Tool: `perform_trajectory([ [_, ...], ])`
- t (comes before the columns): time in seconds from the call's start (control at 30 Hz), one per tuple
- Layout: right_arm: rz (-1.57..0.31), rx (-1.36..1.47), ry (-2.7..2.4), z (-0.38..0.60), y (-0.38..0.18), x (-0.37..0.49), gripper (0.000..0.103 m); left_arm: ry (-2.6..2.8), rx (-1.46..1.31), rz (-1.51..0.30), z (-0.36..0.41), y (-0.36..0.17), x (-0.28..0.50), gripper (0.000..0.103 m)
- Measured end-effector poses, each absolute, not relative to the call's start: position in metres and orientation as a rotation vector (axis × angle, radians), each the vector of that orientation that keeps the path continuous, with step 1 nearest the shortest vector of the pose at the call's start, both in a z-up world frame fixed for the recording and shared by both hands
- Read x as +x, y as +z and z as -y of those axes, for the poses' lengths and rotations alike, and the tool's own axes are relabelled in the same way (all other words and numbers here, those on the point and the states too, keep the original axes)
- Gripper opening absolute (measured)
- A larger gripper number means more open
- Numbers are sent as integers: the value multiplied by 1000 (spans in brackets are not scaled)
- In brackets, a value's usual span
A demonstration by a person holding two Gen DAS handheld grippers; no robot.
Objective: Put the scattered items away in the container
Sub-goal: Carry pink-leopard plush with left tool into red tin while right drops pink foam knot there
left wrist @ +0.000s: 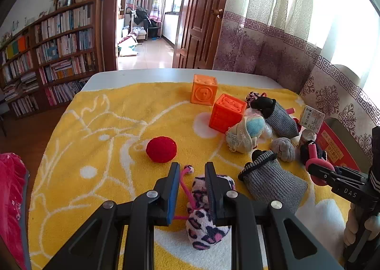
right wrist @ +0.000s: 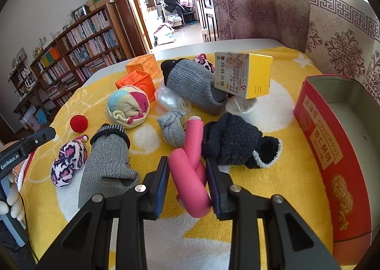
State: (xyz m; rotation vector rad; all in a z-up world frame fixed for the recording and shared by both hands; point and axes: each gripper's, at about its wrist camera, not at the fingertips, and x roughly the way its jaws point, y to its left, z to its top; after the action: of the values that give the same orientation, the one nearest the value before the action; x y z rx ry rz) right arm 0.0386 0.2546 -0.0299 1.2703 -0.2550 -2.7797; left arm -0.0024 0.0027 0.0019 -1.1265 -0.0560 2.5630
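Nearest the left wrist camera, the left gripper (left wrist: 192, 169) stands with its jaws parted over a leopard-print plush toy (left wrist: 205, 213); the right finger lies against the toy's upper lobe, while the left finger stands clear of it beside the toy's pink cord, so the claw is released and not clamped. In the right wrist view the right gripper (right wrist: 187, 163) straddles a pink foam curler (right wrist: 192, 168), which is twisted into a loop; whether the pads actually press on the curler cannot be determined. All items rest on a yellow towel (left wrist: 106, 132) spread over a white table (left wrist: 142, 75). A red ball (left wrist: 161, 149) lies just beyond the left gripper. Farther right, two orange cubes (left wrist: 215, 106) sit side by side, with a pastel rolled sock (right wrist: 128, 107) near them. A grey sock (right wrist: 106, 165) lies between the plush toy and the curler, a knotted grey sock (right wrist: 172, 127) sits just behind the curler, and a dark sock (right wrist: 235, 144) touches the curler's right side. A yellow medicine box (right wrist: 244, 73) is propped, tilted, at the far side. The container, a red biscuit tin (right wrist: 318, 132), stands open at the right edge of the towel.
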Motion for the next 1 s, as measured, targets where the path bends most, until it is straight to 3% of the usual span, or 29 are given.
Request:
perform_trajectory([
  [0.1,258,1284,-2770,-253,-32,39,35,2450,-1185,23,-13,-4,0,30],
  [0.13,261,1286,-2766,-253,-32,39,35,2439,-1194,-10,-19,-5,2,56],
  [0.17,262,1284,-2766,-253,-32,39,35,2421,-1200,-44,-25,-6,5,91],
  [0.2,265,1281,-2767,-254,-31,40,35,2412,-1187,-74,-30,-7,10,100],
  [0.23,271,1280,-2766,-256,-31,40,35,2416,-1159,-107,-35,-6,15,101],
  [0.33,259,1289,-2763,-256,-32,38,35,2427,-1134,-216,-45,-8,22,101],
  [0.4,256,1281,-2764,-255,-32,38,35,2420,-1175,-253,-48,-16,19,84],
  [0.43,255,1276,-2765,-254,-32,39,35,2404,-1222,-261,-48,-22,14,56],
  [0.5,252,1273,-2767,-255,-31,39,35,2457,-1276,-312,-45,-32,7,48],
  [0.53,255,1274,-2769,-256,-32,38,35,2466,-1302,-317,-42,-35,3,37],
  [1.0,340,1147,-2827,-269,-18,45,35,2479,-1174,-122,-31,-10,6,37],
])
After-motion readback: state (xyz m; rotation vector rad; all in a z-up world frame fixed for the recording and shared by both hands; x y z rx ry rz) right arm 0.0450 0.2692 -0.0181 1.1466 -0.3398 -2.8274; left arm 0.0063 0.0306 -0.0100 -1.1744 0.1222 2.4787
